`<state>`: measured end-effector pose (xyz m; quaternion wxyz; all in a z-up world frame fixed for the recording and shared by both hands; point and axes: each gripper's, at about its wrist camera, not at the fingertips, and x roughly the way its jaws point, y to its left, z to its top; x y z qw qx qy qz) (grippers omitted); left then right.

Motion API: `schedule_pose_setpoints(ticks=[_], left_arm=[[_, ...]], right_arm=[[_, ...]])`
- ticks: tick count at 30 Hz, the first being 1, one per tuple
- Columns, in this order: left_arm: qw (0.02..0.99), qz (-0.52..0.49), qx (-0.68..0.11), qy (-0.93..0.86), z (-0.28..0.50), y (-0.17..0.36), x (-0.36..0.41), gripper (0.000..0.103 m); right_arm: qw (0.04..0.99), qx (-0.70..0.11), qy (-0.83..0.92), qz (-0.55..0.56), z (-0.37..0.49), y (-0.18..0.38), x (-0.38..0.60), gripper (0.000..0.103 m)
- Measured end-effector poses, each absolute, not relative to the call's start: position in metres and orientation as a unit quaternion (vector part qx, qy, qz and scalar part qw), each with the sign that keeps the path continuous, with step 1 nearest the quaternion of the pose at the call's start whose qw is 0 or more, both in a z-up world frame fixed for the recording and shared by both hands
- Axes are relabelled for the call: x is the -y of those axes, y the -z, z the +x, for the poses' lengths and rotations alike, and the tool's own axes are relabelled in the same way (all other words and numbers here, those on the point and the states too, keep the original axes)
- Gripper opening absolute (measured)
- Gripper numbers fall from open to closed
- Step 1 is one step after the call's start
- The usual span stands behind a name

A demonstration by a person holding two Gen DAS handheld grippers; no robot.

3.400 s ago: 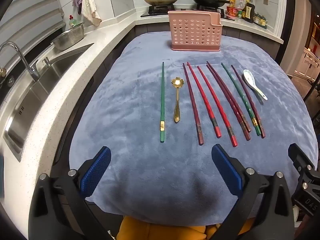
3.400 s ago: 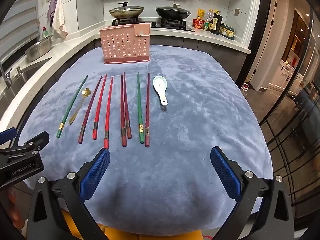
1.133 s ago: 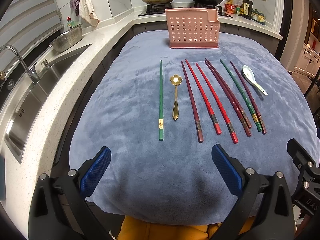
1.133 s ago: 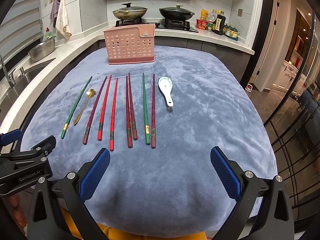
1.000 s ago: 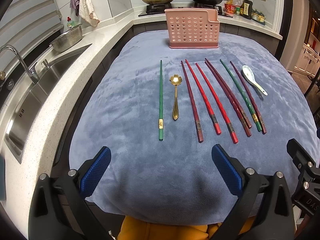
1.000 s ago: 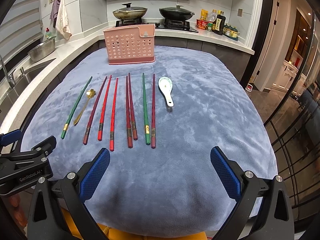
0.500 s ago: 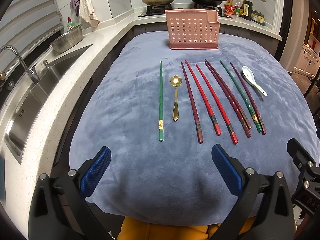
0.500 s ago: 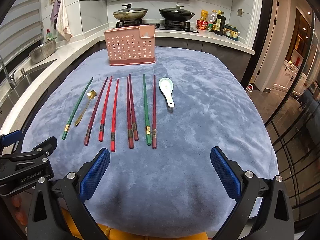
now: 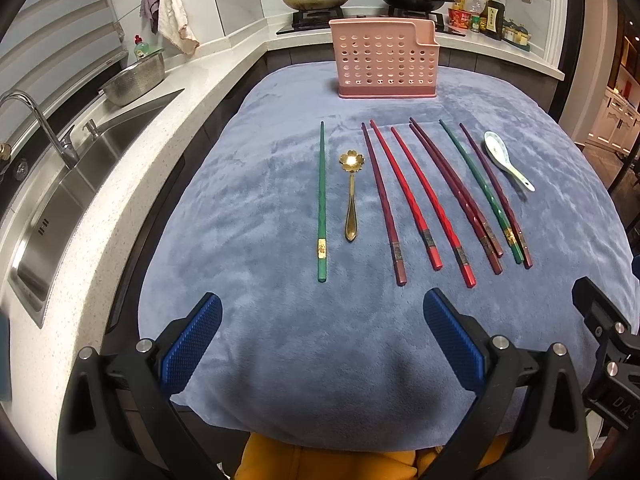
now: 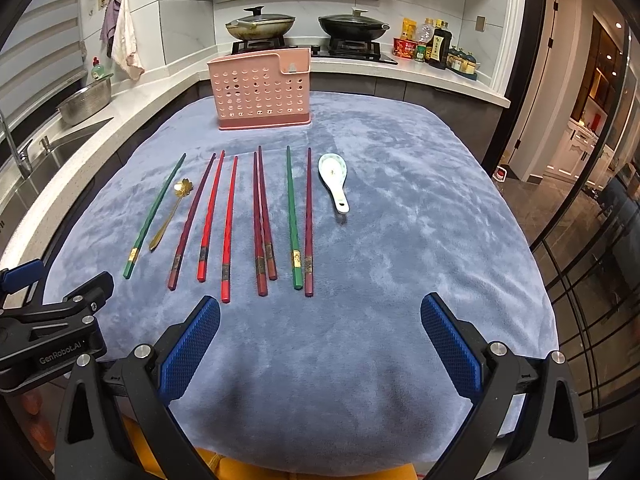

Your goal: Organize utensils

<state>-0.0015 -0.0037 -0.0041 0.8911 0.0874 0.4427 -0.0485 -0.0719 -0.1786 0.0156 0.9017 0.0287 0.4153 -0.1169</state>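
Left wrist view: left gripper [image 9: 322, 340] spread wide, empty — chopsticks [image 9: 416, 196] lie on plush blue cloth [image 9: 260, 208] before the perforated pink holder [image 9: 386, 62].

Right wrist view: right gripper [image 10: 320, 342] gapes too — glossy ceramic spoon [image 10: 335, 180] lies rightmost.

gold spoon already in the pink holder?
No. The gold spoon lies on the blue cloth, well short of the pink holder.
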Motion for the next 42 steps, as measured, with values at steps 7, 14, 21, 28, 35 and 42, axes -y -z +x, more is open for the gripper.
schedule_pose_setpoints(ticks=[7, 14, 21, 28, 35, 42], left_arm=[[0.890, 0.088, -0.444, 0.049, -0.002, 0.004, 0.004, 0.096], [0.893, 0.078, -0.440, 0.049, 0.004, 0.003, -0.001, 0.096], [0.892, 0.019, -0.452, 0.014, 0.034, 0.021, -0.038, 0.096], [0.883, 0.046, -0.468, 0.011, 0.059, 0.043, -0.039, 0.090], [0.858, 0.022, -0.510, 0.057, 0.080, 0.071, -0.035, 0.059], [0.859, 0.018, -0.504, 0.082, 0.081, 0.071, -0.034, 0.033]], right_arm=[[0.902, -0.415, 0.117, 0.031, -0.072, -0.015, 0.179, 0.096], [0.902, -0.412, 0.119, 0.042, -0.069, -0.015, 0.185, 0.096], [0.895, -0.421, 0.138, 0.055, -0.059, -0.005, 0.207, 0.096], [0.890, -0.430, 0.143, 0.061, -0.040, 0.007, 0.219, 0.096], [0.893, -0.426, 0.125, 0.073, -0.010, 0.011, 0.227, 0.096], [0.899, -0.414, 0.112, 0.085, 0.038, 0.013, 0.241, 0.066]])
